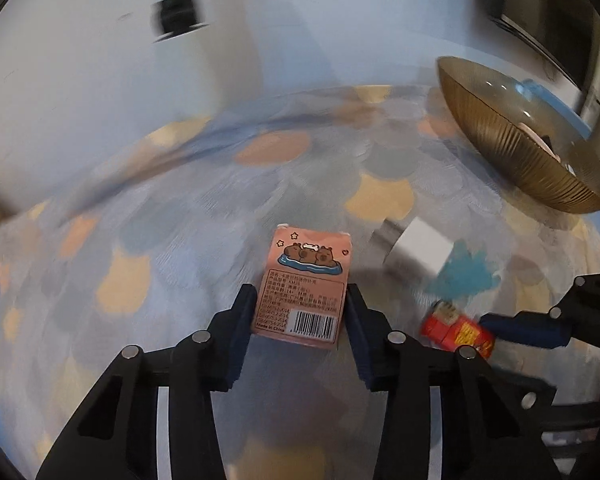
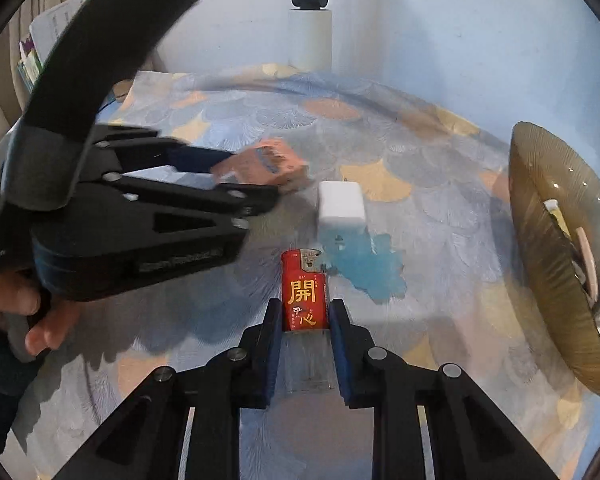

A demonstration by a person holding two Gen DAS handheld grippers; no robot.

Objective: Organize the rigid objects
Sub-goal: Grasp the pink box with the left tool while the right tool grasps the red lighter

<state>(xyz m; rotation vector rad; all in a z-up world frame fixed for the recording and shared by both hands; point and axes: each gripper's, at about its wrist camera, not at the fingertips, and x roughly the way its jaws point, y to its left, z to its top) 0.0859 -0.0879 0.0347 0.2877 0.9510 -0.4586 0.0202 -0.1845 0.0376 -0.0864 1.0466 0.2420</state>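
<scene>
The small pink cardboard box printed with capybaras, light and stiff, is being pinched across its side walls above the patterned table by the left gripper, while the right gripper is clamping a slick red plastic lighter.

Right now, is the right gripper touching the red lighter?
Touching. The right wrist view shows the right gripper with both blue pads pressed flush against the sides of the red lighter, with no gap showing on either side.
</scene>
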